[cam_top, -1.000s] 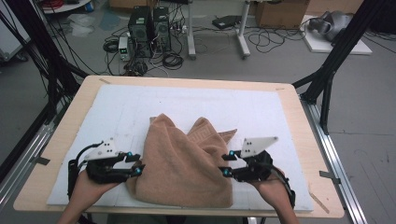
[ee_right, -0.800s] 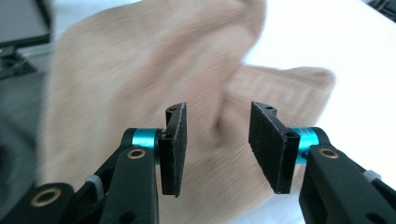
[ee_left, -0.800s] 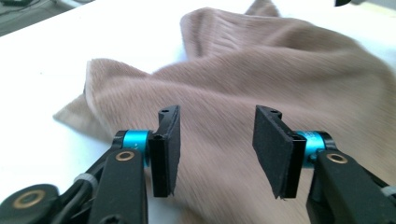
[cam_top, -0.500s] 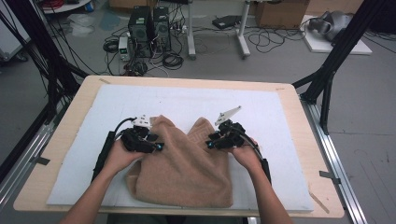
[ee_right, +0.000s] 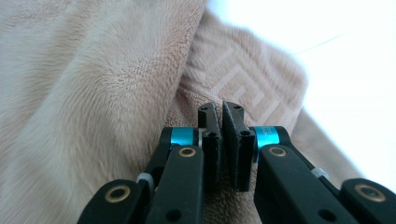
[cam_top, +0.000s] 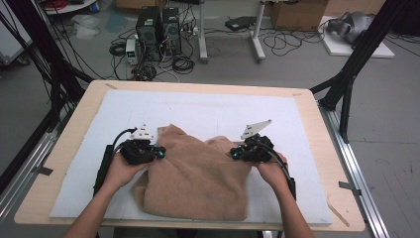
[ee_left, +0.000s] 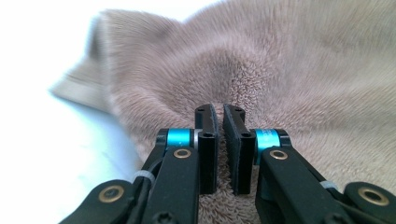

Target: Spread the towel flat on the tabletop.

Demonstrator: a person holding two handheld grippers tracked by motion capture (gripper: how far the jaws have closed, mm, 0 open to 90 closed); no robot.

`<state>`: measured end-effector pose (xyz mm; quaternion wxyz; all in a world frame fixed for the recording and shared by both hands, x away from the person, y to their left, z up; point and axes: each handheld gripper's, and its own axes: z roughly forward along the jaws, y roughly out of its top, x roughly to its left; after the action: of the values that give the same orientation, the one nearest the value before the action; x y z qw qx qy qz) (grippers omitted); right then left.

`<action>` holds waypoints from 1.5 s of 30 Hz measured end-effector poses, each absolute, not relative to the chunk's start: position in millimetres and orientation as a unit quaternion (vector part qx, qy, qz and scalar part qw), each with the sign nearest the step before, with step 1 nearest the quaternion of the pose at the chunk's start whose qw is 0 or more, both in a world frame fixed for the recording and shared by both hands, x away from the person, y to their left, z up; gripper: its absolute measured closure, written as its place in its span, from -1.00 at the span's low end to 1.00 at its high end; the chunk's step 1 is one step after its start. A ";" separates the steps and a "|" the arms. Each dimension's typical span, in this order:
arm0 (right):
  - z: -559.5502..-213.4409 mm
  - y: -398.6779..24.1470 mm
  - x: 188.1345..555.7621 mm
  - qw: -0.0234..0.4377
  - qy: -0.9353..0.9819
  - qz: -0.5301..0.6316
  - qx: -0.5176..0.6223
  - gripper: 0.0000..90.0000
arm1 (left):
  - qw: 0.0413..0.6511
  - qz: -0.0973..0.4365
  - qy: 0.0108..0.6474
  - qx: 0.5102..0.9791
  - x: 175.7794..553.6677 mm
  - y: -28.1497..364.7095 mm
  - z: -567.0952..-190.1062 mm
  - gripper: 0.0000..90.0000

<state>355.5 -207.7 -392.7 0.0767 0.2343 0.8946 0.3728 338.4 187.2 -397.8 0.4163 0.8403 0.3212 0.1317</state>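
A tan towel point(cam_top: 195, 181) lies crumpled on the white mat point(cam_top: 297, 124) that covers the wooden table point(cam_top: 317, 106), toward the near edge and roughly centred between left and right. Its near part is flat; its far part rises in two peaks, one at each side. The left gripper point(cam_top: 159, 152) sits at the towel's left edge, held in the person's left hand point(cam_top: 121, 168). Its jaws have just been closing and now stand pinched together on a fold of the terry cloth, as the left gripper view point(ee_left: 219, 135) shows. The right gripper point(cam_top: 234, 153) sits at the towel's right edge, held in the right hand point(cam_top: 272, 171). Its jaws have likewise just been closing and are now clamped on the cloth next to a patterned border band point(ee_right: 243, 74), as seen in the right gripper view point(ee_right: 218, 135). Both grippers point inward toward each other, well apart, with the towel's middle between them.
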 end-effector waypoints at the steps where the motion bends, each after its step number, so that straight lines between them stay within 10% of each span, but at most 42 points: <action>1: -392.7 -207.7 355.5 0.077 0.895 0.373 0.234 0.91 | 0.416 0.132 0.321 0.840 338.4 187.2 -397.8 0.87; 10: -359.7 -235.1 327.7 0.110 0.878 0.403 0.234 0.91 | 0.426 0.149 0.312 0.836 318.9 199.6 -382.4 0.88; 21: -420.0 -218.7 282.9 0.042 0.914 0.346 0.208 0.92 | 0.405 0.058 0.316 0.856 277.7 222.0 -429.7 0.87; 35: -371.8 -226.2 319.4 0.065 0.887 0.404 0.214 0.56 | 0.450 0.090 0.281 0.843 302.7 206.0 -368.2 0.50; 45: -412.5 -209.3 341.8 0.040 0.899 0.363 0.243 0.22 | 0.382 0.106 0.287 0.872 351.0 172.7 -399.2 0.15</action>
<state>341.8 -209.3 -412.5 0.0398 0.2428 0.8985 0.3634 351.0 172.7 -399.2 0.3817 0.8723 0.2868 0.1059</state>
